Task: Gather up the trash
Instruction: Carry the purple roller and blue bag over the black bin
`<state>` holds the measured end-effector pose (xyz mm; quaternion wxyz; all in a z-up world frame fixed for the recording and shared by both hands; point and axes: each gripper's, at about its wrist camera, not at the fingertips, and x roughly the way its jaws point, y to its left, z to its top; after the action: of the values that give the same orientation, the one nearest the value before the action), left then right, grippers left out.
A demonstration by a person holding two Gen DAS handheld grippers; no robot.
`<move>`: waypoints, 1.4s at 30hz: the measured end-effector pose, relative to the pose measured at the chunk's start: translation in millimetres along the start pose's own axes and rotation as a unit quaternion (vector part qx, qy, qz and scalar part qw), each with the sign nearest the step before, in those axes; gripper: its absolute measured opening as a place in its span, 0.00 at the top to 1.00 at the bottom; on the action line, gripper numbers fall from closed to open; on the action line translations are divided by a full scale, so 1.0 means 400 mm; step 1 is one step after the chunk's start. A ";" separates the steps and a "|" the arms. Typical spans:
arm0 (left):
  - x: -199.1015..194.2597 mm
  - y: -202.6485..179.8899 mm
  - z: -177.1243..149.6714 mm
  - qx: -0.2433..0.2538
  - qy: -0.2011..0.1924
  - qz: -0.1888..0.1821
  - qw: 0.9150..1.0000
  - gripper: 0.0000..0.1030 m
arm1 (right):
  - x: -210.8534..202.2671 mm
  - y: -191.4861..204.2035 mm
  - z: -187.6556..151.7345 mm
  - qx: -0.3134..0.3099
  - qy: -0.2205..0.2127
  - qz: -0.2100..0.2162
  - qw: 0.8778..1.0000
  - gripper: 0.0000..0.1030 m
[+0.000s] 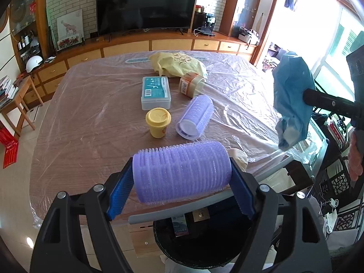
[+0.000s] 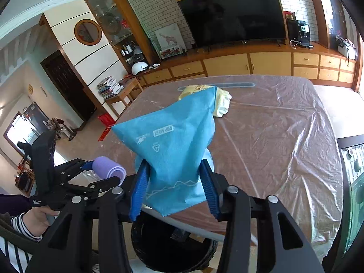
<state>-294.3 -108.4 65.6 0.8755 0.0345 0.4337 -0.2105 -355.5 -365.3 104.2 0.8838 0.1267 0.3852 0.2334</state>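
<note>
Ridged lilac roller [image 1: 182, 171] clamped in left gripper [image 1: 182, 182]; crumpled blue bag [image 2: 173, 150] pinched in right gripper [image 2: 175, 186].

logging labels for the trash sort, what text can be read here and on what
"POP MART", seen mirrored through the fabric, on the blue bag held in the right tool.
Brown letters on the yellow bag: lying sideways, partly folded, not safely readable.
Label on the clear box: too small.
Label on the jar: blurred.
Packet in the bin: too small.
</note>
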 end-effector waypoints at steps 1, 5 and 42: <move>-0.001 -0.001 -0.001 0.002 0.000 0.000 1.000 0.24 | 0.003 -0.001 -0.004 0.000 0.002 0.002 1.000 0.57; -0.003 -0.009 -0.003 0.005 -0.001 -0.001 1.000 0.24 | 0.008 -0.003 -0.017 0.012 0.009 0.019 1.000 0.58; -0.035 -0.097 -0.036 0.061 0.001 -0.027 0.998 0.24 | 0.061 0.060 -0.126 -0.004 0.080 0.086 0.993 0.77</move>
<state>-327.9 -135.4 72.2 0.8653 0.0763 0.4215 -0.2603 -385.9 -330.0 65.0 0.8276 0.1363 0.4411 0.3193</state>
